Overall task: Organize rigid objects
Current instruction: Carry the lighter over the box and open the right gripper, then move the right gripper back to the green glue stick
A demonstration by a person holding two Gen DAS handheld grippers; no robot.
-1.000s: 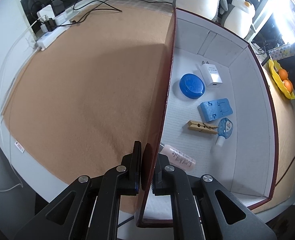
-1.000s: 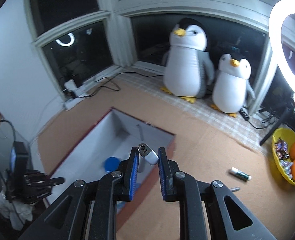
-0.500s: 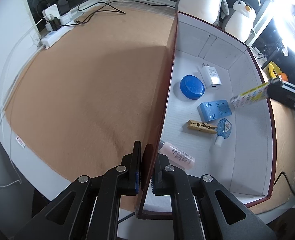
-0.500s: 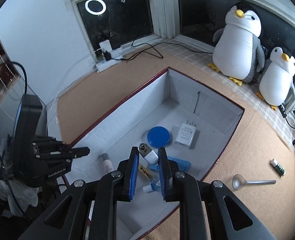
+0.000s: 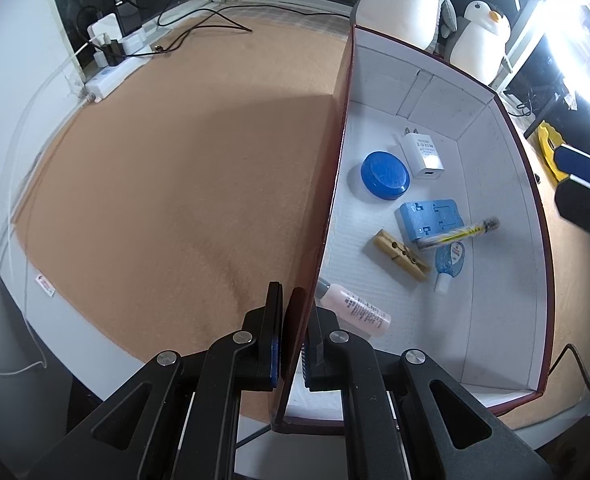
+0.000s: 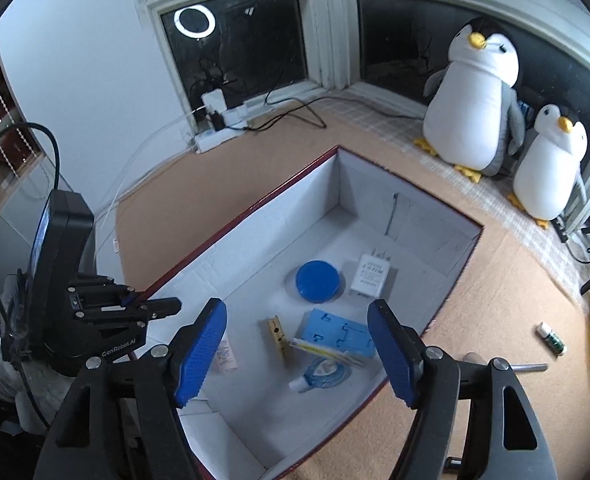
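Right gripper (image 6: 301,350) fingers just spread, yellow-striped tube (image 6: 327,354) dropped below into box (image 6: 435,320).

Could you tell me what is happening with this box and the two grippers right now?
A person is sorting small items into the white-lined box. The left gripper is clamped on the box's side wall, steadying it. The right gripper hangs above the box, its jaws having just opened, nothing between them; a slim lighter now lies across the blue plastic piece.
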